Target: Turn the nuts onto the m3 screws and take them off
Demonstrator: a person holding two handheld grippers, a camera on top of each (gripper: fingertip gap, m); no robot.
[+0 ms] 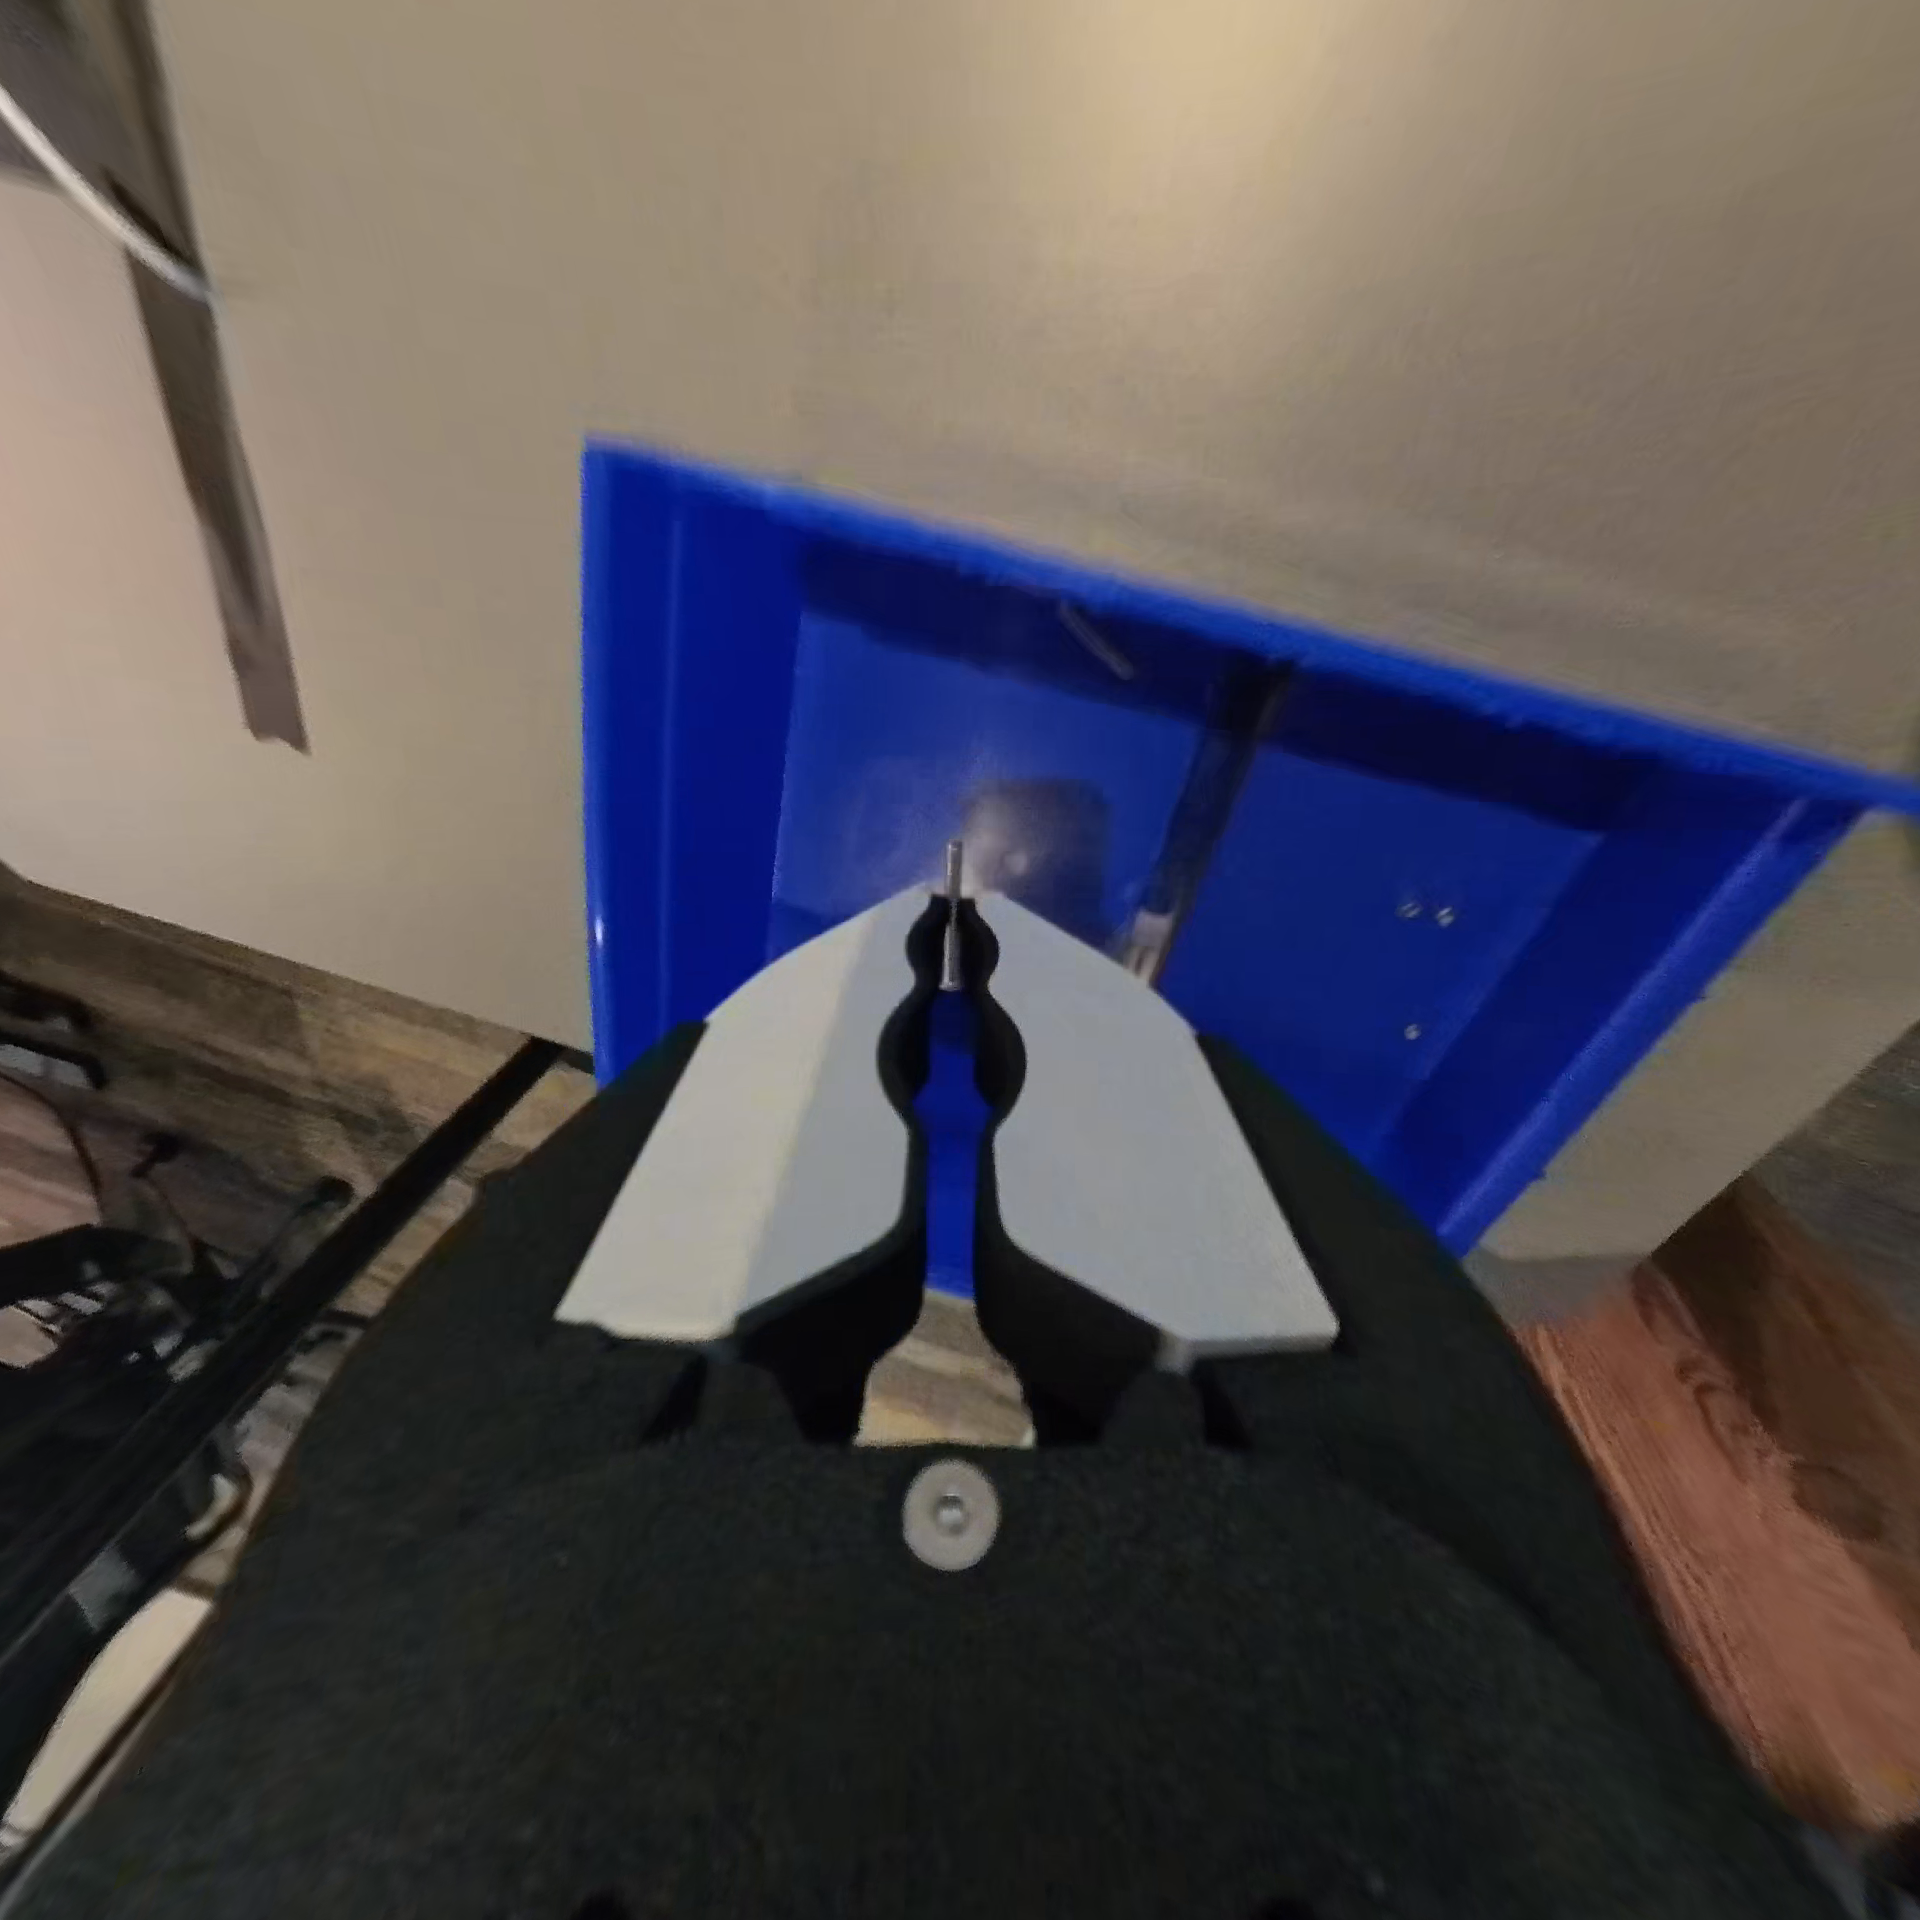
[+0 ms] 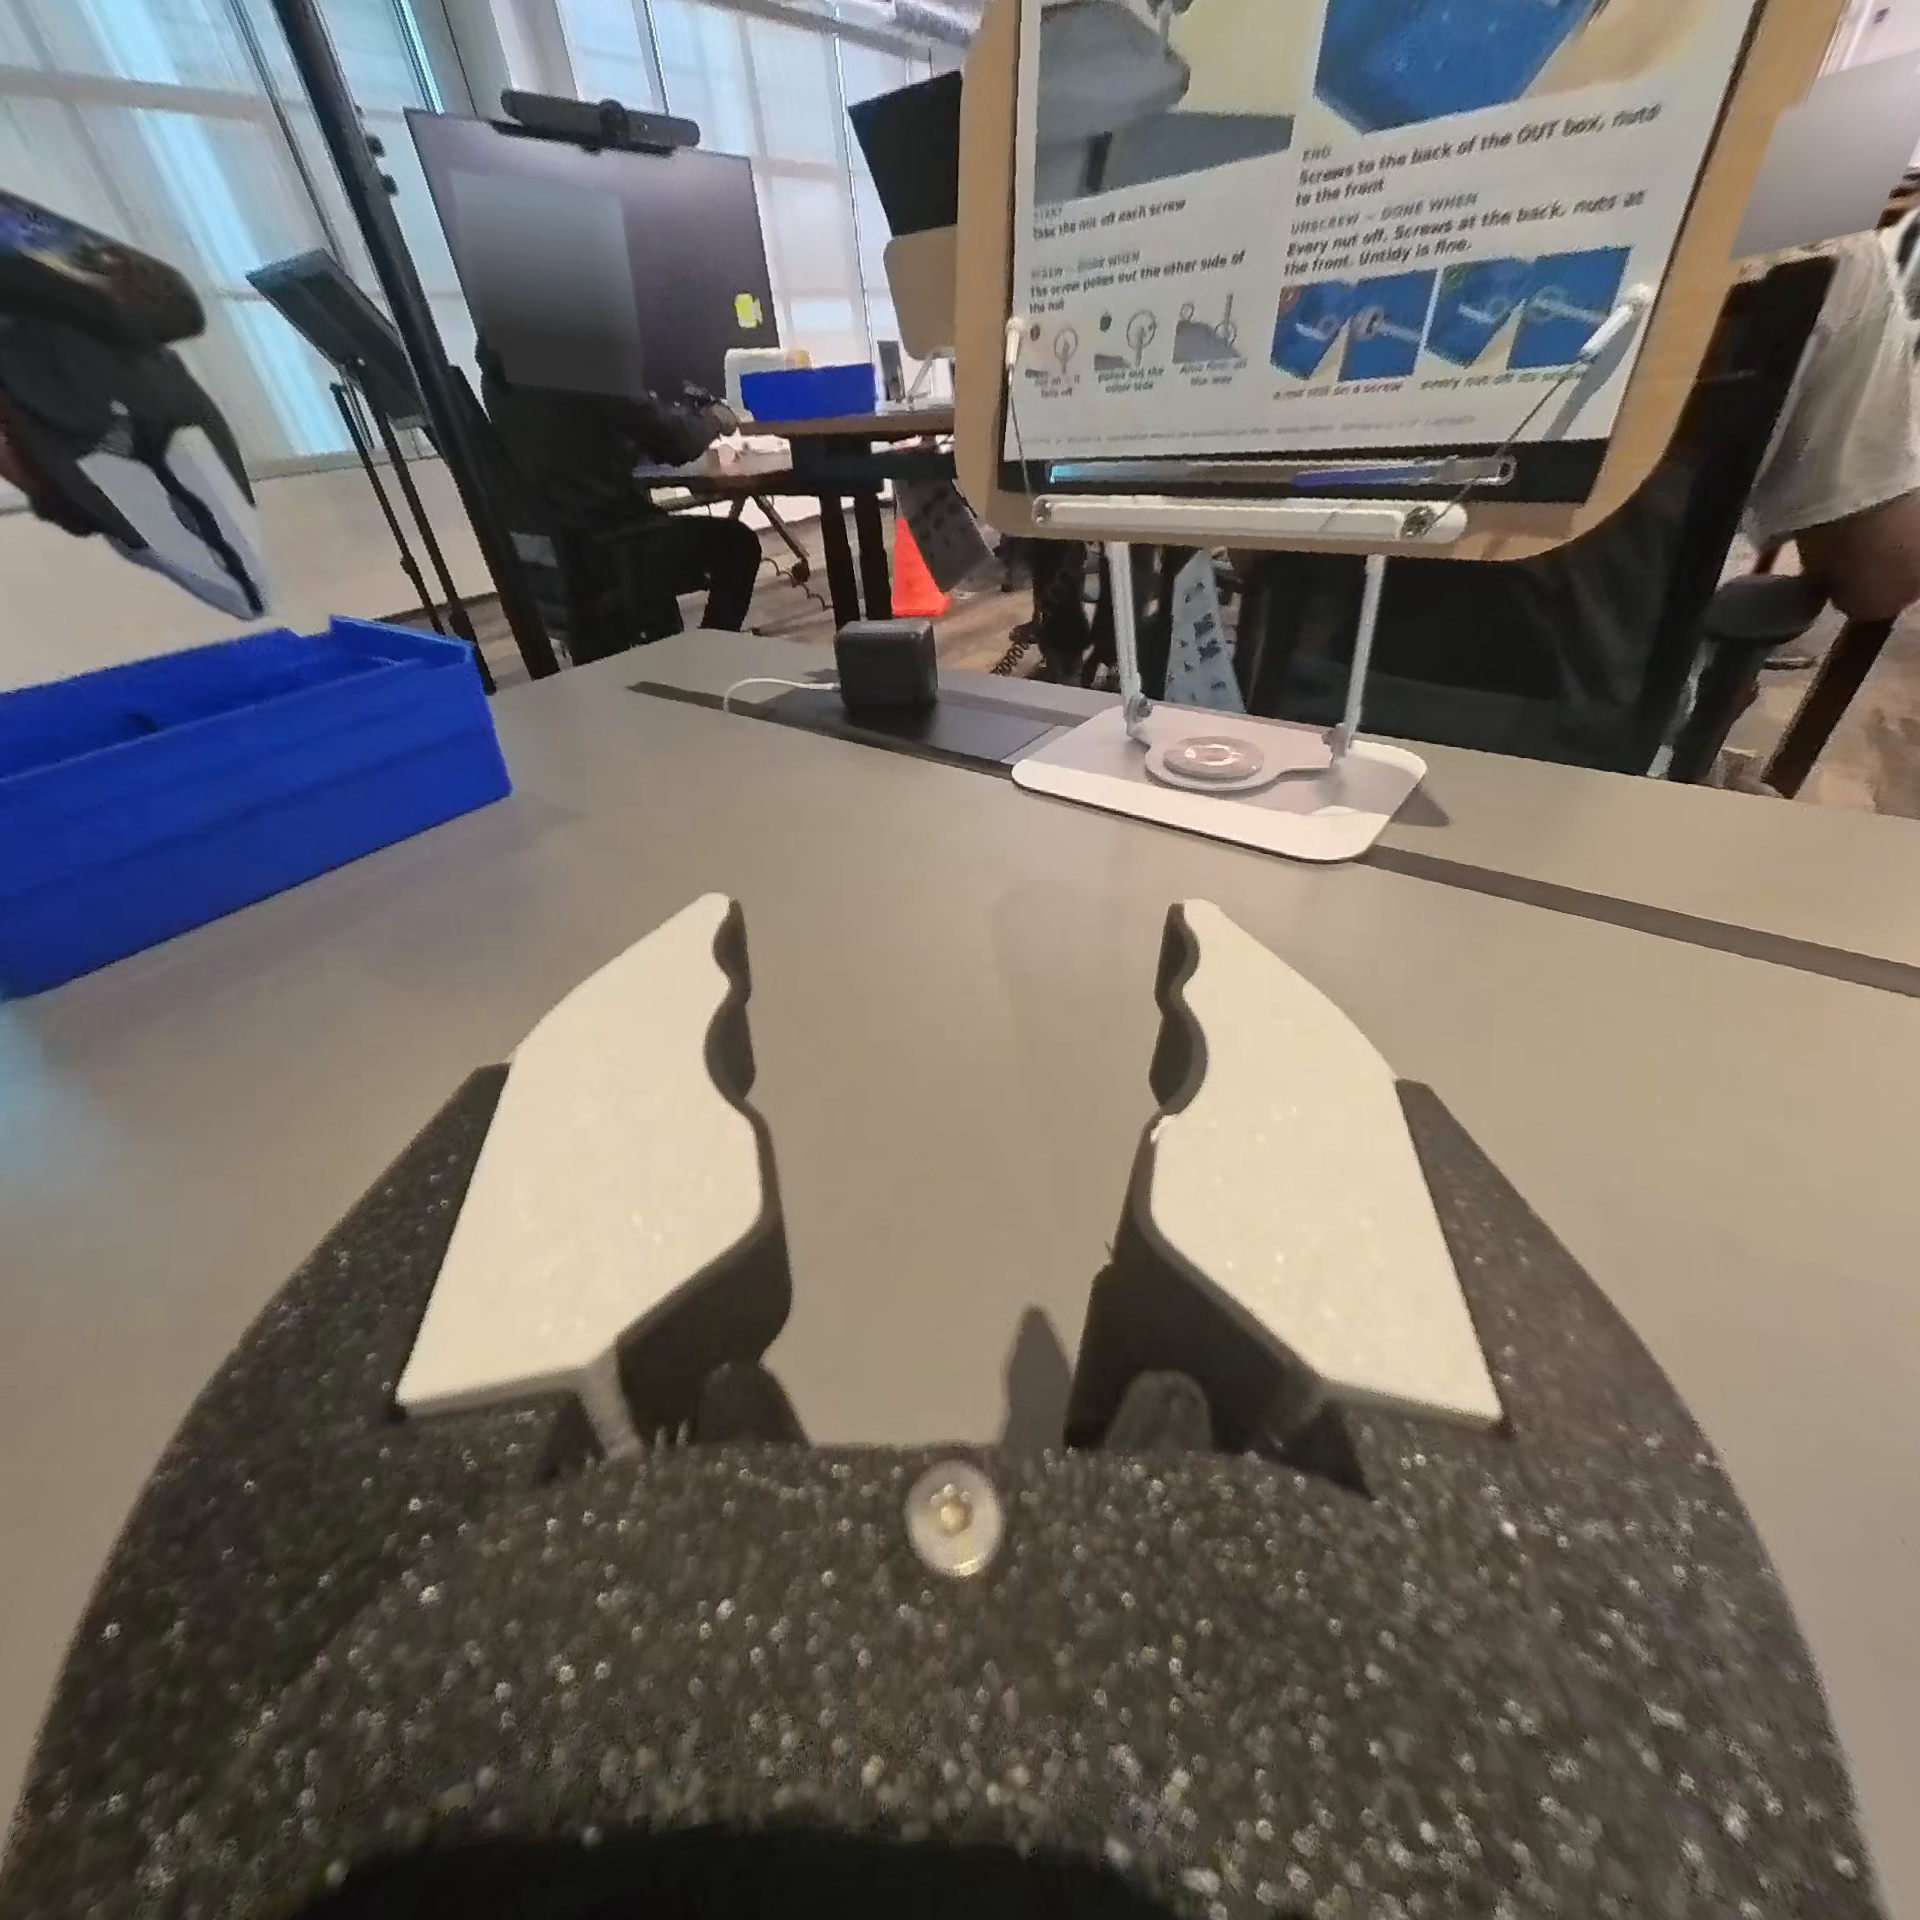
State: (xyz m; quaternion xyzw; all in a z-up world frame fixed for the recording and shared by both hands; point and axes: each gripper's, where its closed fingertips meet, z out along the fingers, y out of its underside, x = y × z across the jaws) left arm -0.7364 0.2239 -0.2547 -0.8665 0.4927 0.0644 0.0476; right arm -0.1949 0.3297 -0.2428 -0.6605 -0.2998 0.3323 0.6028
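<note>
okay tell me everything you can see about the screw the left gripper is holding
The screw is a thin, straight, silvery metal pin, seemingly bare: no nut shows on the visible part. The left gripper has its jaws shut on it near their tips, so its upper end pokes out past them while its lower end shows in the first notch between the black pads. It lies along the fingers, held in the air over the blue bin. Only the pads touch it. Its head and thread are too blurred to tell.

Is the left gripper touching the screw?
Touching. Left wrist view: the left gripper is shut on the screw, its fingertips pinching the shaft above the blue box.
</note>
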